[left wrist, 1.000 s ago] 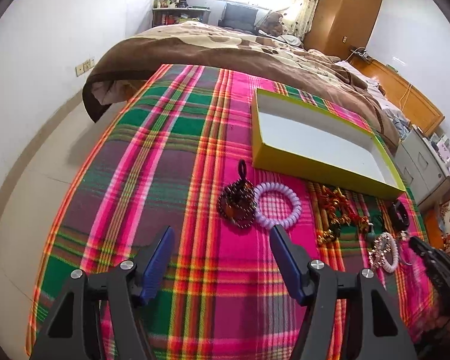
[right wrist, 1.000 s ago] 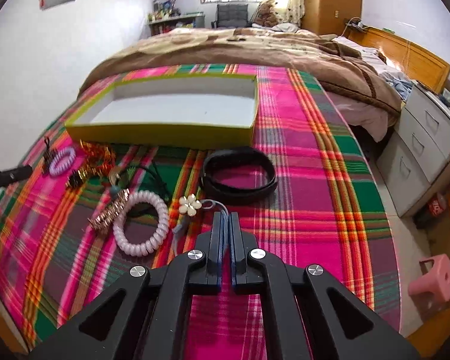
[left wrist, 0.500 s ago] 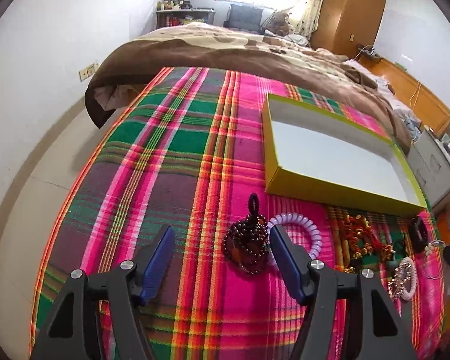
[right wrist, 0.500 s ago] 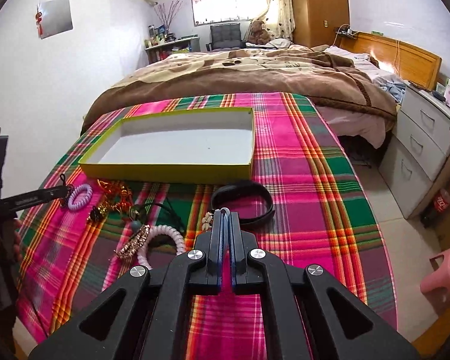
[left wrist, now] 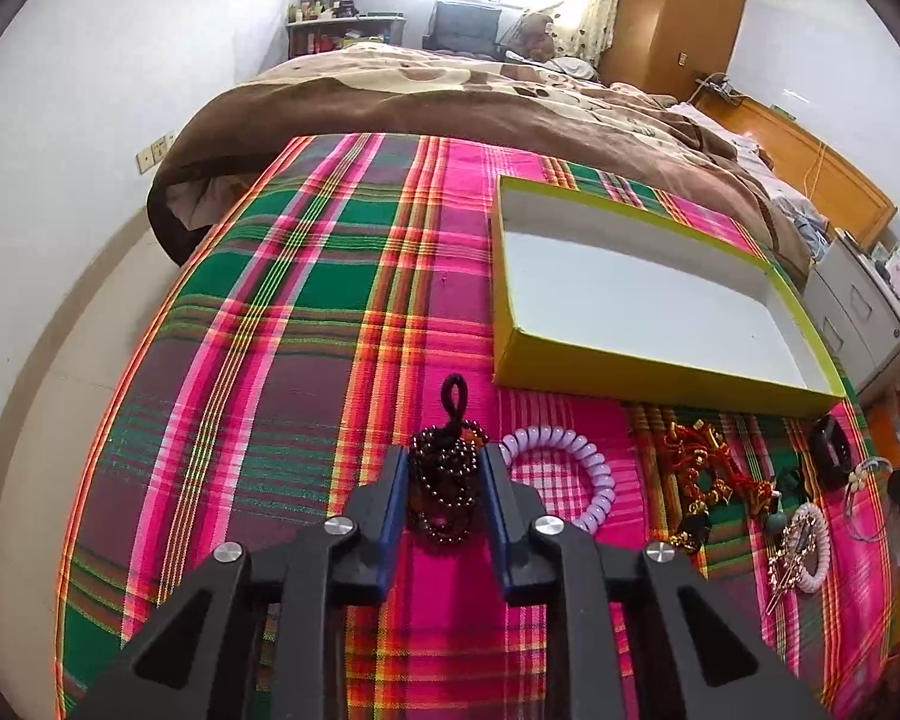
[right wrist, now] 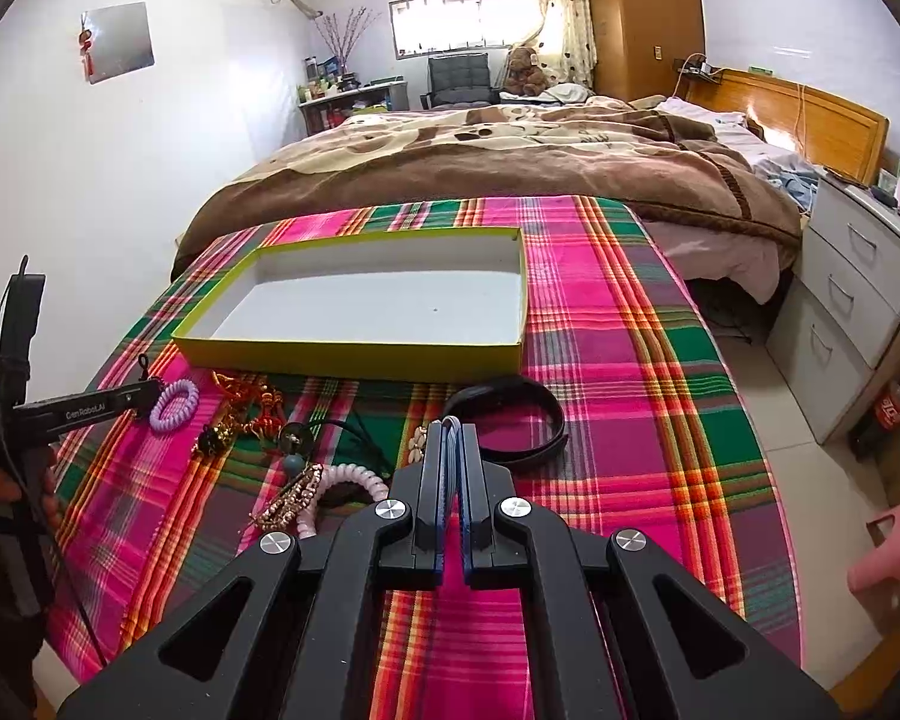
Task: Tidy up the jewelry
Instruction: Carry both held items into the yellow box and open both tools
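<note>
My left gripper (left wrist: 444, 462) is shut on a dark red beaded bracelet (left wrist: 447, 492) with a black cord loop, on the plaid cloth. A lilac spiral hair tie (left wrist: 570, 474) lies just right of it. My right gripper (right wrist: 451, 438) is shut on a pale blue cord with a shell flower charm (right wrist: 419, 443), held above the cloth. The empty yellow-green box (left wrist: 630, 372) stands beyond the jewelry; it also shows in the right wrist view (right wrist: 354, 354). The left gripper (right wrist: 144, 396) shows at the left of the right wrist view.
On the cloth lie a red and gold ornament (left wrist: 702, 468), a gold hair clip on a pink spiral tie (right wrist: 306, 492), a black band (right wrist: 510, 414) and a bead pendant (right wrist: 294, 450). A bed with a brown blanket (right wrist: 510, 162) lies beyond. White drawers (right wrist: 858, 300) stand right.
My left gripper moved forward and closed on the beaded bracelet. My right gripper lifted and pulled back with the shell charm cord.
</note>
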